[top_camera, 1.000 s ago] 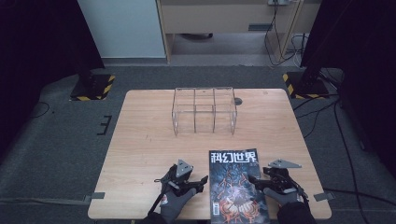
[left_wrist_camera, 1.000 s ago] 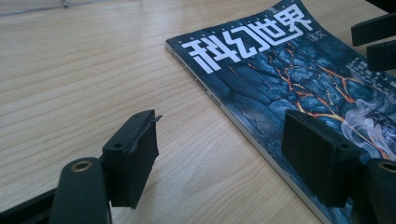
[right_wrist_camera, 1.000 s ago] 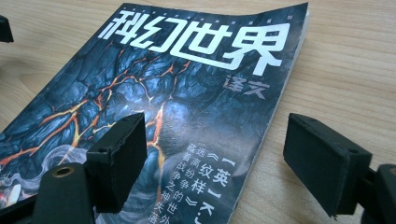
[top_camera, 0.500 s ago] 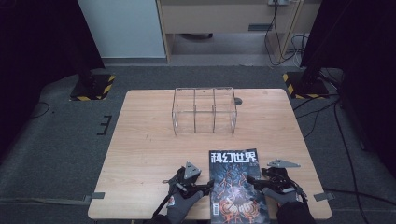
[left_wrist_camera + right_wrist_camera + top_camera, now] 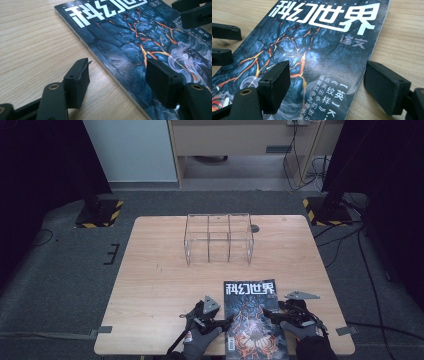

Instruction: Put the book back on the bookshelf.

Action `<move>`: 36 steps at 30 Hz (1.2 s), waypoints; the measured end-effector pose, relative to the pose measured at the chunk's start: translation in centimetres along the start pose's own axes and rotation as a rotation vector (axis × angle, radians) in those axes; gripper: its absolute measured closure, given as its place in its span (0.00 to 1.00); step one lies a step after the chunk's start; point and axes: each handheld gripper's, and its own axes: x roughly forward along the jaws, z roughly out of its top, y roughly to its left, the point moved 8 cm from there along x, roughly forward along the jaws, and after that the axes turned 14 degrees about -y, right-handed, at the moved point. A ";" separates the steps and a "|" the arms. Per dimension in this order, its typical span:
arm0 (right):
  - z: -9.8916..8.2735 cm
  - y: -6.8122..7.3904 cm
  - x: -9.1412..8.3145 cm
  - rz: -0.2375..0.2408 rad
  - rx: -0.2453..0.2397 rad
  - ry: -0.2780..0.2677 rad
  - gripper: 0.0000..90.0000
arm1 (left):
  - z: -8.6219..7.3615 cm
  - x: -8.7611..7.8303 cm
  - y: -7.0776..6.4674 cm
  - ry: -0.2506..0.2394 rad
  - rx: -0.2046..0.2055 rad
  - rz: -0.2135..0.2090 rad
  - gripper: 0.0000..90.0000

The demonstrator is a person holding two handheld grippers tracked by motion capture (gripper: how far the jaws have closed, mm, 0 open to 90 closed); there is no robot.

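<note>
A magazine (image 5: pixel 251 307) with a dark blue cracked-lava cover and white Chinese title lies flat at the table's front edge, right of centre. My left gripper (image 5: pixel 226 322) sits at its left edge. In the left gripper view, one jaw is over the bare wood and the other over the cover (image 5: pixel 130 42). The left gripper (image 5: pixel 120 82) has just been closing, with the magazine's spine edge between the jaws and the pads not pressing. My right gripper (image 5: pixel 270 313) straddles the magazine's right edge (image 5: pixel 372 52). The right gripper (image 5: pixel 327 85) is open, one jaw above the cover, one above the wood.
A clear wire-framed rack (image 5: pixel 218 237) with compartments stands at the back middle of the wooden table (image 5: pixel 160 280). The other gripper's jaws (image 5: pixel 195 12) lie across the cover. Dark stands with striped bases (image 5: pixel 97 212) flank the table on the floor.
My left gripper has slid right and a little down to the magazine's left edge, and its jaws have narrowed. The right gripper and the magazine have stayed put.
</note>
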 end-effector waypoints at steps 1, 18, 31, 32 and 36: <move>0.0 0.0 0.0 0.000 0.000 0.000 0.24 | 0.0 0.0 0.0 0.000 0.000 0.000 0.39; 0.1 -0.1 0.0 0.003 0.031 -0.006 0.23 | 0.0 0.4 -0.8 0.000 0.009 -0.028 0.42; 0.2 -0.1 -0.1 0.017 0.120 -0.049 0.22 | 0.0 0.5 -1.2 0.002 0.012 -0.037 0.42; 0.2 -0.2 -0.1 0.018 0.132 -0.050 0.23 | 0.0 0.5 -1.2 0.002 0.011 -0.038 0.42; 0.2 -0.3 -0.2 0.014 0.147 -0.053 0.25 | 0.0 0.5 -1.2 0.002 0.009 -0.040 0.41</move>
